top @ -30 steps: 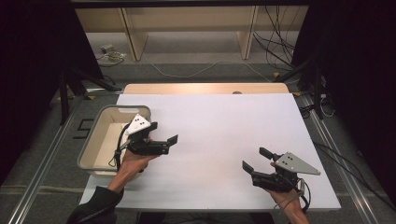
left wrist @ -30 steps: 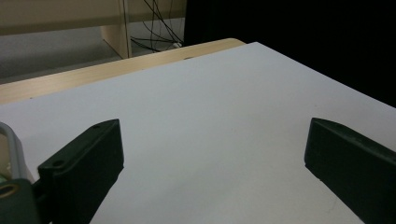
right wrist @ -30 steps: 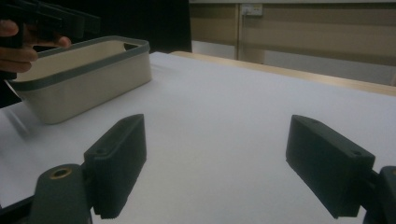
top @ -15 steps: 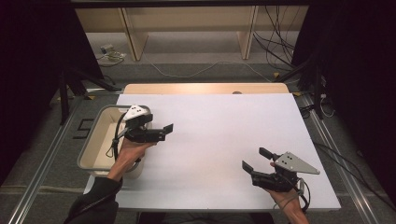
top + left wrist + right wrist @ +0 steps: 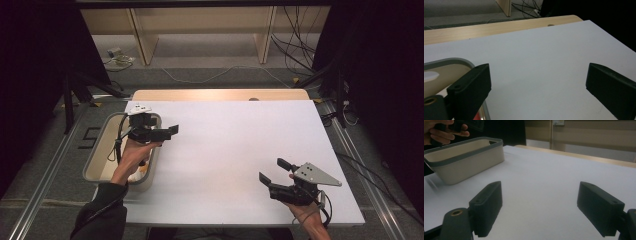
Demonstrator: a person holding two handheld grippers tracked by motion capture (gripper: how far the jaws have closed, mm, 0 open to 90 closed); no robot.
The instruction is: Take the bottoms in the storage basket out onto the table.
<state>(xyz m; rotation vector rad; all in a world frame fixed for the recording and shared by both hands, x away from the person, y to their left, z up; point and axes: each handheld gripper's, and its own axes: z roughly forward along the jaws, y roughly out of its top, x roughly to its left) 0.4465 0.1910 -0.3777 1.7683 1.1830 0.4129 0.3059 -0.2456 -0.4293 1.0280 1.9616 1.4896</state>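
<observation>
Both sets of jaws are found standing wide apart, with nothing held between them. In the left gripper view only bare white counter [image 5: 544, 62] is seen between the two black jaws, and the same is recorded in the right gripper view.

The left gripper [image 5: 167, 133] is held raised over the right rim of the bin [image 5: 95, 162], its jaws directed right, across the counter. The bin, beige with a grey rim, stands at the left edge of the counter, on the near half; it is the thing nearest this gripper. An orange-and-white item is glimpsed inside it beneath the forearm, but it cannot be identified. The placing suggests, as a judgement, that the gripper is kept open above the bin in readiness to go in for the contents.

The right gripper [image 5: 272, 172] is held low at the near right corner, well apart from the bin, jaws directed left and far. It is judged to be parked clear so that the working side is left unobstructed.

Beyond the white sheet, a wooden strip [image 5: 215, 94] is exposed along the far edge.
</observation>
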